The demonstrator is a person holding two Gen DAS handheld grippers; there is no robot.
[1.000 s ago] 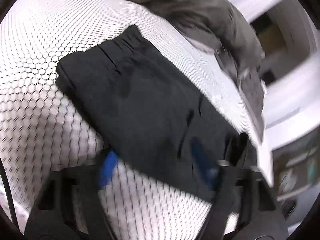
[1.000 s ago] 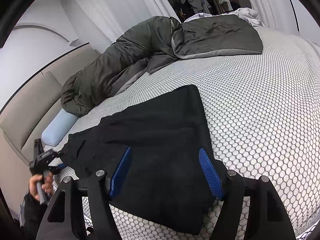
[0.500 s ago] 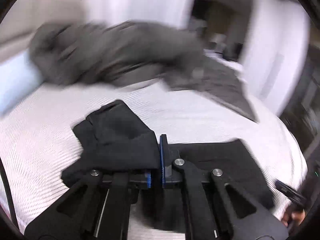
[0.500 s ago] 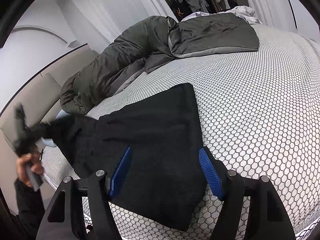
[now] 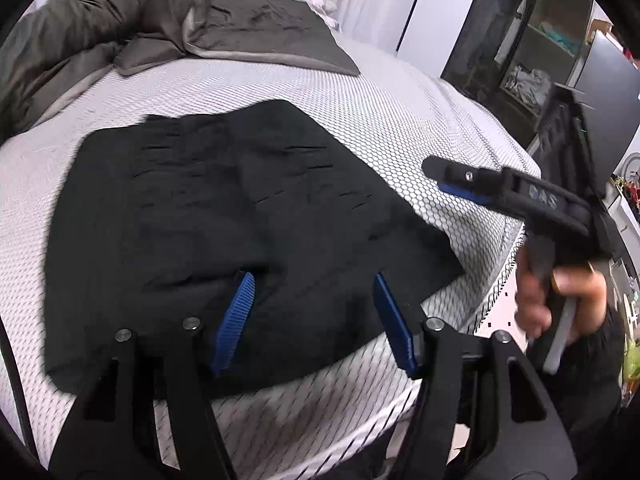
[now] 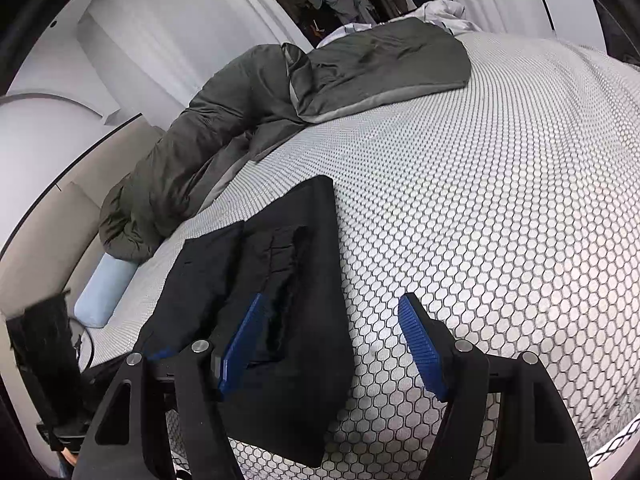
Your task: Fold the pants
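Note:
The black pants (image 5: pixel 224 216) lie folded in a flat stack on the white honeycomb-patterned bed (image 5: pixel 400 120). In the right wrist view the pants (image 6: pixel 288 280) show a folded top layer with a pocket edge. My left gripper (image 5: pixel 312 300) is open and empty, just above the near edge of the pants. My right gripper (image 6: pixel 332 332) is open and empty, over the right edge of the pants. The right gripper also shows in the left wrist view (image 5: pixel 460 184), held in a hand at the bed's right side.
A grey-green duvet (image 6: pixel 280 100) is bunched along the far side of the bed. A light blue pillow (image 6: pixel 104 292) lies at the left by the beige headboard. A dark shelving unit (image 5: pixel 532 40) stands beyond the bed's right edge.
My left gripper carried one end of the pants over onto the rest, then opened and let go. The pants are now a shorter, thicker stack. My right gripper stayed open.

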